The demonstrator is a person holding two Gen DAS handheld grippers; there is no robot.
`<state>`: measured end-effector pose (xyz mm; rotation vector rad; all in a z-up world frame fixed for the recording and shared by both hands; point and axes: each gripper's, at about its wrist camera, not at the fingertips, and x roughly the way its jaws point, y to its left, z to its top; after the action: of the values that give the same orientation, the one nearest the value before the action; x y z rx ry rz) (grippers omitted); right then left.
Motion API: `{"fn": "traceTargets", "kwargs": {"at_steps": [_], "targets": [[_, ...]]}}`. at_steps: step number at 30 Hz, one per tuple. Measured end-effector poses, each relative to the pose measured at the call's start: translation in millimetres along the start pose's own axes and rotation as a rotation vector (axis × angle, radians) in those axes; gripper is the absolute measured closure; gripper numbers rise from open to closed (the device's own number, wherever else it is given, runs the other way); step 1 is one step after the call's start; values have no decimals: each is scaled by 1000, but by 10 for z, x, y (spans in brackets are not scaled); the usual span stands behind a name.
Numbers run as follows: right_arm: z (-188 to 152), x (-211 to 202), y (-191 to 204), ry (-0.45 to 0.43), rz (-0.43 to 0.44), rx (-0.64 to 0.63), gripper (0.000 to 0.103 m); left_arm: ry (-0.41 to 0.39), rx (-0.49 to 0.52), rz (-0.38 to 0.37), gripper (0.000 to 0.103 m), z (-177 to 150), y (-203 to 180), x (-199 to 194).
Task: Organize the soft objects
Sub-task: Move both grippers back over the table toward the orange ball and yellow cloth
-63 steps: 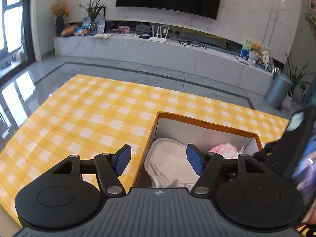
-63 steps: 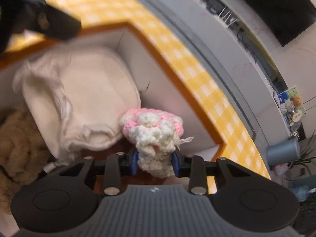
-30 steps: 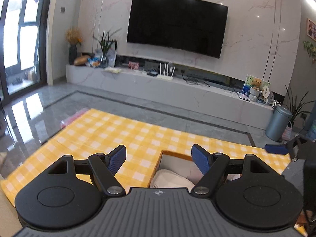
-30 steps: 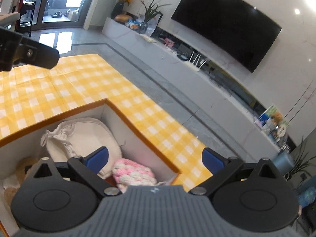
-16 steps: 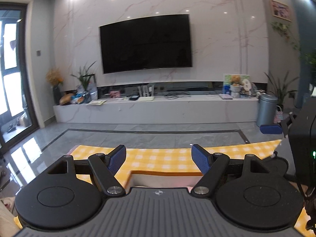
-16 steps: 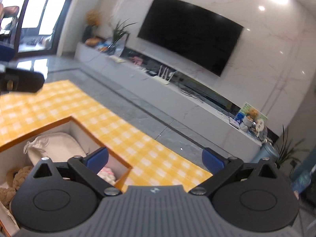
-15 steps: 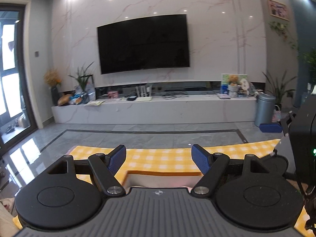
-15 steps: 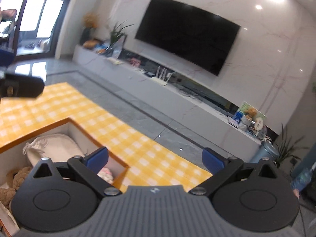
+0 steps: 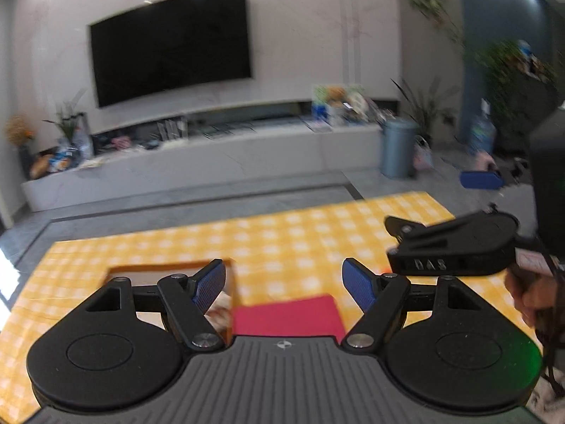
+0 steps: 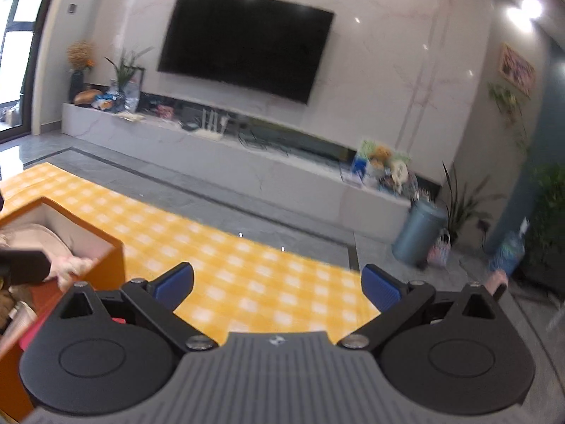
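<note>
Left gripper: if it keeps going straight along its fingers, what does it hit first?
Probably the red cloth lying on the yellow checked tablecloth, right between the open left gripper fingers. Depth is unclear; nothing else sits in that line, and the orange box stays off to its left.

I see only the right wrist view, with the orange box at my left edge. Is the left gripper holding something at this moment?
Observer: No. The left gripper is open, with nothing between its pads.
Operator: I see a red sliver beside the box. What is it?
Observer: It is a flat red piece. It lies on the yellow checked cloth, just right of the orange box and outside it. The picture is too blurred to say what it is.
</note>
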<state>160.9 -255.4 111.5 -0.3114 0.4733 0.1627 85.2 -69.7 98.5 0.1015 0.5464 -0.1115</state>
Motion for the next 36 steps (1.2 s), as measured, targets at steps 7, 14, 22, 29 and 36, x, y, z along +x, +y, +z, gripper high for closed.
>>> {"fn": "traceTargets", "kwargs": {"at_steps": [7, 14, 22, 29, 36], "targets": [[-423, 299, -294, 107, -47, 72, 4, 108, 82, -60, 15, -31, -183, 384], [-744, 625, -562, 233, -58, 188, 4, 272, 167, -123, 19, -115, -366, 830], [-852, 880, -613, 287, -10, 240, 4, 535, 362, -243, 19, 287, -681, 1533], [-1020, 1169, -727, 365, 0, 277, 4, 923, 422, -135, 21, 301, -813, 2637], [-1112, 1613, -882, 328, -10, 290, 4, 1056, 443, -6, 21, 57, -612, 3246]]}}
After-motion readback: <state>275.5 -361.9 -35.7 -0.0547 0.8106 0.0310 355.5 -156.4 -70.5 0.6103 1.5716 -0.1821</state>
